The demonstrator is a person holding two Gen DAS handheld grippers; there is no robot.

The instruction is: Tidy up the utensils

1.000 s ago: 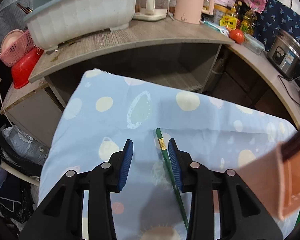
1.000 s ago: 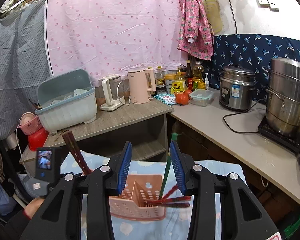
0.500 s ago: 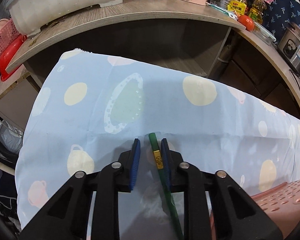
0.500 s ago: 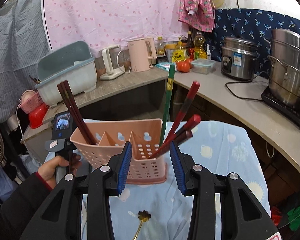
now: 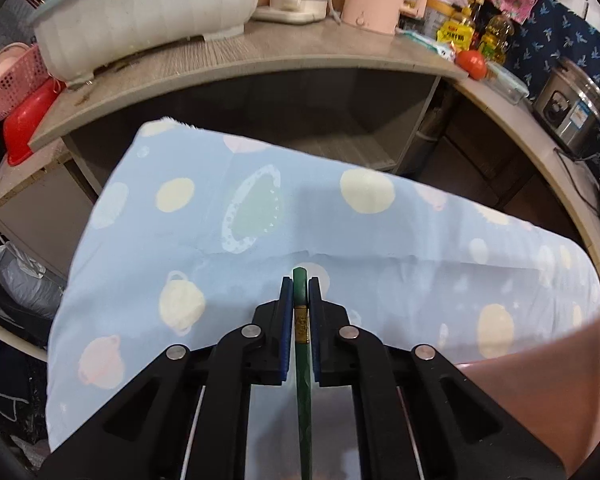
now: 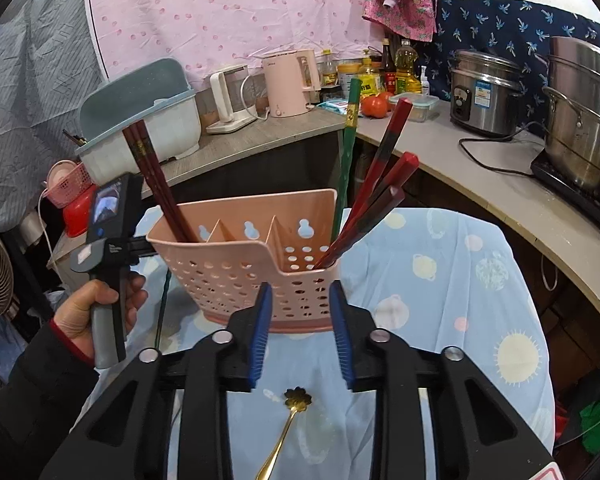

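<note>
Pinching a green chopstick, the left gripper has its jaws shut on the stick, whose blunt end pokes out just past the blue pads above the blue cloth. The right gripper has just been closing its jaws; they stand partly open with nothing between the pads, just in front of the pink caddy on the cloth. In the caddy, dark red chopsticks lean in the left compartment, while another green chopstick and red chopsticks stand in the right one. A gold spoon lies on the cloth below the right jaws. At left in the right wrist view, a hand holds the left gripper's handle beside the caddy.
</note>
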